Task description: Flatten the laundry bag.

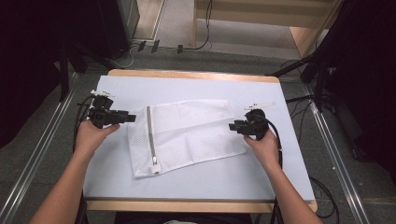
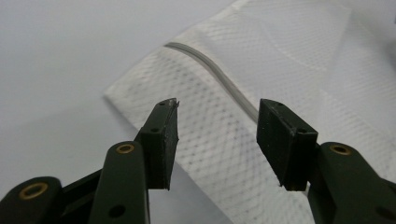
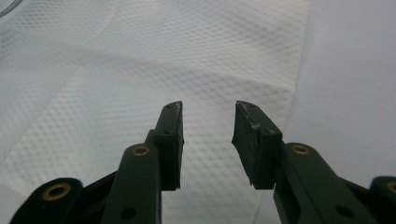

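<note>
The white mesh laundry bag (image 1: 187, 135) lies folded, seemingly finished, on the tabletop (image 1: 261, 177), left gripper (image 1: 131, 118) and right gripper (image 1: 232, 126) flanking it, jaws parted and empty.

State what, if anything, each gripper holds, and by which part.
Nothing is held: the left gripper and right gripper stand open above the mesh bag.

The high view looks forward and down on the whole bench (image 1: 261, 182) from the person's side. Each gripper view rides close above the white mesh bag (image 1: 187, 135), looking along its own jaws; all three views share that bag.
</note>
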The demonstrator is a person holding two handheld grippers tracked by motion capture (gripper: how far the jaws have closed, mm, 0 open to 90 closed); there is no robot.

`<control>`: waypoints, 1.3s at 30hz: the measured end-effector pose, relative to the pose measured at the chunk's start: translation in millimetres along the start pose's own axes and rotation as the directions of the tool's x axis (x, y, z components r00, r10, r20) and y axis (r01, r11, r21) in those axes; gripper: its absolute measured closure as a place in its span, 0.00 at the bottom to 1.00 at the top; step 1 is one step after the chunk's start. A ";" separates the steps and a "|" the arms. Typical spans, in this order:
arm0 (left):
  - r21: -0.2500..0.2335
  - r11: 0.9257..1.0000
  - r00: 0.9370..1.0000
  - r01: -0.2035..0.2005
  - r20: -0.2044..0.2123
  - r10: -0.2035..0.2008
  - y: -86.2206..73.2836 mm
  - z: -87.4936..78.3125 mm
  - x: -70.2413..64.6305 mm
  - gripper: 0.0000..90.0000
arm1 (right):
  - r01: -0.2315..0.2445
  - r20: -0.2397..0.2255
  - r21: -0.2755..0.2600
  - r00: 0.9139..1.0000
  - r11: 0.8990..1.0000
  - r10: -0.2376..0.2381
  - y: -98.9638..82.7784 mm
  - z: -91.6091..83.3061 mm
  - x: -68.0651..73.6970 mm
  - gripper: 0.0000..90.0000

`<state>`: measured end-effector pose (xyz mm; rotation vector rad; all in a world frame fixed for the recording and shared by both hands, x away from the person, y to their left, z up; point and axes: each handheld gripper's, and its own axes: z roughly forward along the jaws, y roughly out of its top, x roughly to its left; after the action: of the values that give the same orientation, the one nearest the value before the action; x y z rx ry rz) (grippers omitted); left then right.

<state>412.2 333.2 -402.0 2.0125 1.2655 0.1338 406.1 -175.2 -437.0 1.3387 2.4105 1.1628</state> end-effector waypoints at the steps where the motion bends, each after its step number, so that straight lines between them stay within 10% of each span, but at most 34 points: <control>1: 0.002 1.000 1.000 0.008 -0.002 -0.008 1.9 2.1 4.5 0.54 | 0.010 -0.007 -0.002 1.000 1.000 -0.010 -3.7 -1.1 2.6 0.71; 12: 0.039 0.997 0.997 -0.073 0.043 0.071 40.1 58.1 11.5 0.53 | 0.025 0.009 0.001 1.000 1.000 -0.025 -44.6 -10.1 10.6 0.62; 27: 0.082 0.987 0.990 -0.140 0.045 0.137 53.8 98.9 14.8 0.53 | -0.034 0.065 0.031 0.997 0.999 0.032 -63.3 -11.0 4.5 0.58; 39: 0.074 0.978 0.980 -0.196 0.033 0.194 41.5 105.2 7.8 0.88 | -0.027 0.115 0.075 0.993 0.997 0.018 -59.2 -7.9 9.9 0.98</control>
<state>493.8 273.9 -453.6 2.1958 1.0694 0.1548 357.6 -189.8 -470.1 1.4174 2.3873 0.9795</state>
